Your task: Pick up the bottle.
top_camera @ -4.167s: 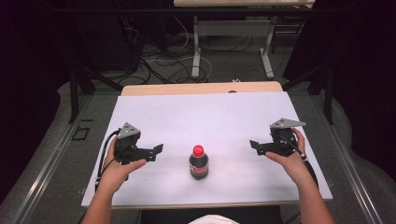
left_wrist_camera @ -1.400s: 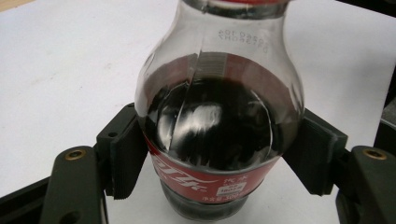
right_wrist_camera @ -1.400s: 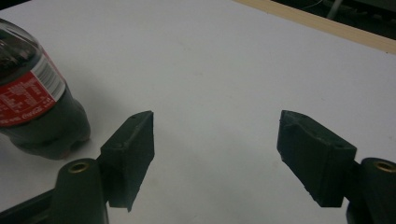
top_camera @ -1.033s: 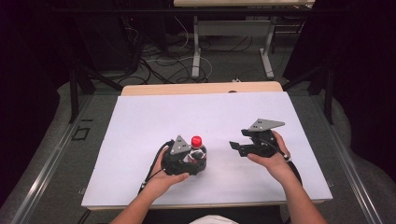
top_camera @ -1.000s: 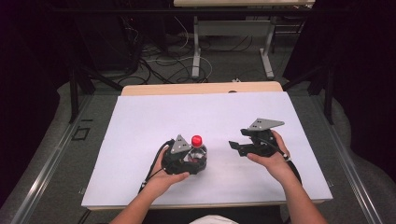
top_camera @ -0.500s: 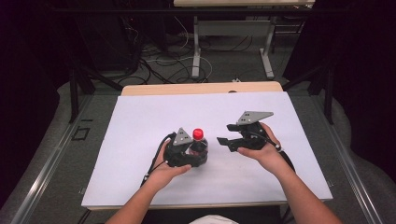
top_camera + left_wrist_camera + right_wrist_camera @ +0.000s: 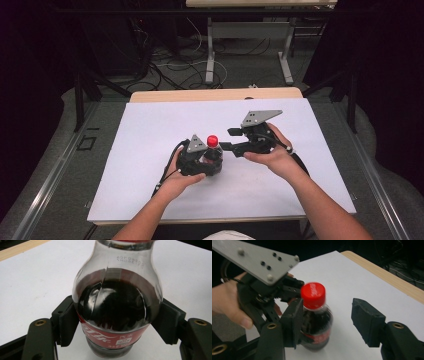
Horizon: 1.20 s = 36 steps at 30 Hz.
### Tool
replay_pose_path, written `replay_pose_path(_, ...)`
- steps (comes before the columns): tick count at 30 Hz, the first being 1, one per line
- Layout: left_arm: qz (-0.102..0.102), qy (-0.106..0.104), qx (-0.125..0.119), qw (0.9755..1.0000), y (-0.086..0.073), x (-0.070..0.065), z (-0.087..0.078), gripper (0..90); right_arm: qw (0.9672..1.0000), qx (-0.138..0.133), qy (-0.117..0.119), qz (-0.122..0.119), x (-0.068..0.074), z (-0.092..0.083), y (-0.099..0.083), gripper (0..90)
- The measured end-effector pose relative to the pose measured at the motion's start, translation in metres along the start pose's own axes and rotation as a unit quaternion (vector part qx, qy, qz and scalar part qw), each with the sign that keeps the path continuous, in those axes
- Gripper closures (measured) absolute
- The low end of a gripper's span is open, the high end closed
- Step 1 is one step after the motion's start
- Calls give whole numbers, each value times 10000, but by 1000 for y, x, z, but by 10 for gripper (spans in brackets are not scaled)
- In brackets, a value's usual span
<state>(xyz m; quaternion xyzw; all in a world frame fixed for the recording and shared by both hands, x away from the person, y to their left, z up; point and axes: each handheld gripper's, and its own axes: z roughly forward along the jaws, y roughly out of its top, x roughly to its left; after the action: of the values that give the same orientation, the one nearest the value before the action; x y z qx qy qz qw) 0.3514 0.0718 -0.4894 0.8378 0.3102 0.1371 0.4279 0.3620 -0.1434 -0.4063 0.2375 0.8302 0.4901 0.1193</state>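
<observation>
We saw the cola bottle (image 7: 213, 154) standing upright near the middle of the white table (image 7: 140, 150), pinched at its belly by the left gripper (image 7: 117, 325). The right gripper (image 7: 327, 322) had just been closing, its jaws apparently flanking the red cap (image 7: 313, 295) without pressing.

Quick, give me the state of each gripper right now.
Left gripper: shut on the bottle, fingers pressing its sides.
Right gripper: open, has just been closing, beside the red cap, not gripping it.
</observation>
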Motion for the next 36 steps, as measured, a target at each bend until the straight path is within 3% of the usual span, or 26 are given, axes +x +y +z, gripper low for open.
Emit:
replay_pose_path(4, 42, -15, 19, 10000, 0, -1, 2, 295, 9999, 51, -91, 47, 6, 8, 4, 462)
replay_pose_path(14, 38, -85, -8, 10000, 1, -9, 4, 295, 10000, 7, -48, 31, 14, 21, 8, 530)
replay_pose_path(21, 243, -132, 47, 9996, 2, -11, 3, 295, 9999, 81, -122, 54, 16, 29, 8, 570)
replay_pose_path(36, 170, -146, 9, 9997, 3, -14, 0, 297, 9998, 132, -114, -29, 18, 34, 7, 607)
